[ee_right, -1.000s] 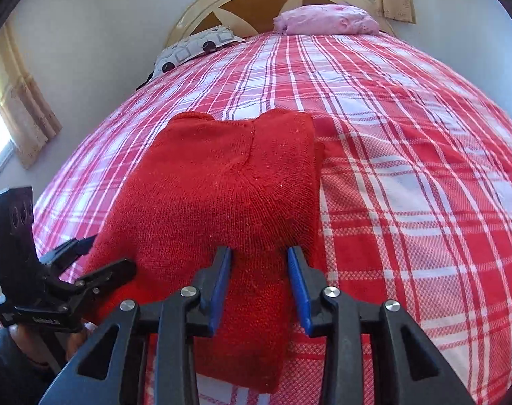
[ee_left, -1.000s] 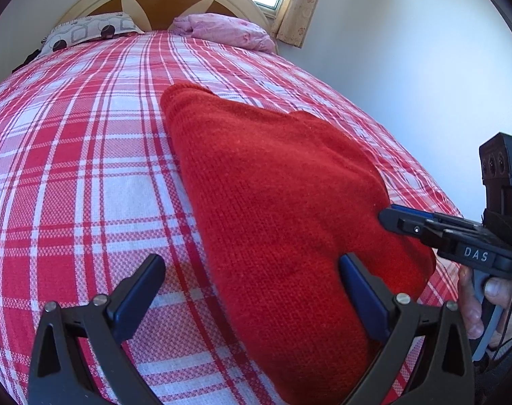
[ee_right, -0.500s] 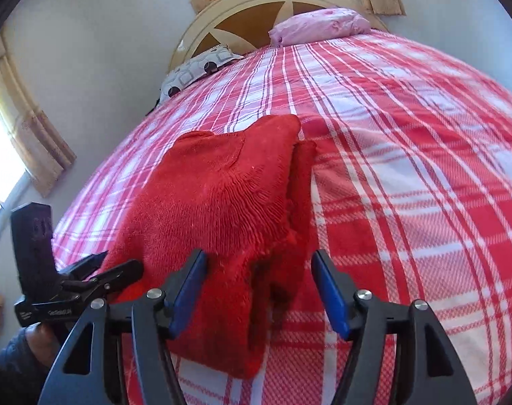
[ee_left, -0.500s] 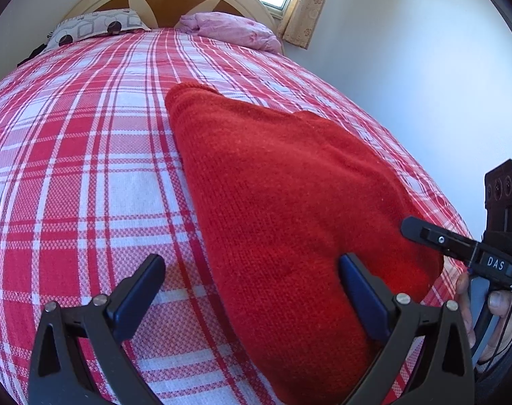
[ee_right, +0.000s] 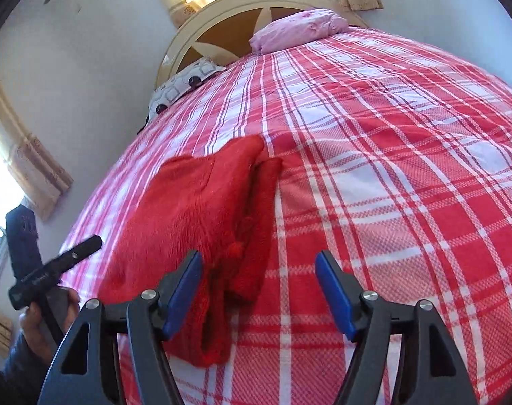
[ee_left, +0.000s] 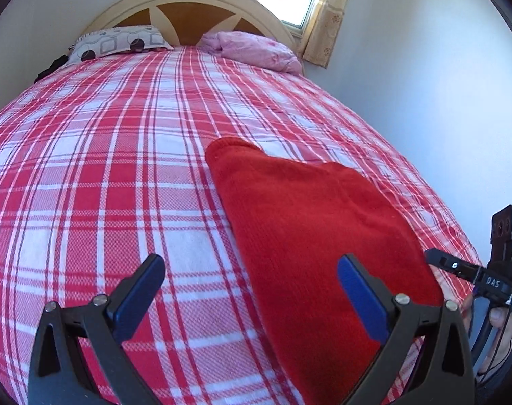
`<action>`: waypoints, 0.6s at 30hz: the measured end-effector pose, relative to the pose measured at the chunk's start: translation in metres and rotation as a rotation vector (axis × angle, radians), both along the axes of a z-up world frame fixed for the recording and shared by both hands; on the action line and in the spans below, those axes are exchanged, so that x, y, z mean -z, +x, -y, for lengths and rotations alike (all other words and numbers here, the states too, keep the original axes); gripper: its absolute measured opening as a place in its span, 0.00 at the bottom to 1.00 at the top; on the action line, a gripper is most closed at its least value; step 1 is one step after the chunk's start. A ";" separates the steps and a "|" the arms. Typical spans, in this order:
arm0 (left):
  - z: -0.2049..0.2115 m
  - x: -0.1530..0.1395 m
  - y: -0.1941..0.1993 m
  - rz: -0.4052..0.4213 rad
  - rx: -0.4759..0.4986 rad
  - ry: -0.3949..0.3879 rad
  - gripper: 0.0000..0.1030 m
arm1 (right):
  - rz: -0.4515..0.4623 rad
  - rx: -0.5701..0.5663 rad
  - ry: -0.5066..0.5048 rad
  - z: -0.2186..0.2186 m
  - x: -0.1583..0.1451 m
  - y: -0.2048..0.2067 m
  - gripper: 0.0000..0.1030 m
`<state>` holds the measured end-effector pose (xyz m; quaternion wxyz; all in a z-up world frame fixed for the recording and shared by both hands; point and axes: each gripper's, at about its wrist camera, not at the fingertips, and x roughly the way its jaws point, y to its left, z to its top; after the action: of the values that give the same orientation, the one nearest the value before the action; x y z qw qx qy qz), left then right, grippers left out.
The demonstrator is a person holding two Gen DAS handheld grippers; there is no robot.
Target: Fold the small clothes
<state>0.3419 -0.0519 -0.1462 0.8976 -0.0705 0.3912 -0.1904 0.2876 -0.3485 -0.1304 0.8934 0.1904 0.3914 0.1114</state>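
Letting go cleanly matters now: the red sweater (ee_right: 202, 236) lies folded near the foot of the bed (ee_right: 408, 175), and the right gripper (ee_right: 258, 287), fingers just spread and empty, should back straight off (no snagging the knit). Left gripper (ee_left: 249, 300) gapes empty too; smoothing the loose right-hand flap looks sensible.
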 end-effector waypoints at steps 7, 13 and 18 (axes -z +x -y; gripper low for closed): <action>0.007 0.020 0.028 -0.084 0.027 -0.023 1.00 | -0.039 -0.026 0.076 -0.007 -0.001 0.044 0.68; 0.013 0.037 0.038 -0.143 0.064 -0.076 1.00 | -0.144 -0.032 0.125 -0.009 0.025 0.079 0.68; 0.017 0.038 0.034 -0.106 0.083 -0.066 1.00 | -0.138 -0.044 0.079 -0.018 0.033 0.082 0.67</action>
<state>0.3755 -0.0690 -0.1841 0.8641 -0.0937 0.4344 -0.2364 0.3697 -0.3303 -0.1634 0.8534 0.2241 0.4514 0.1328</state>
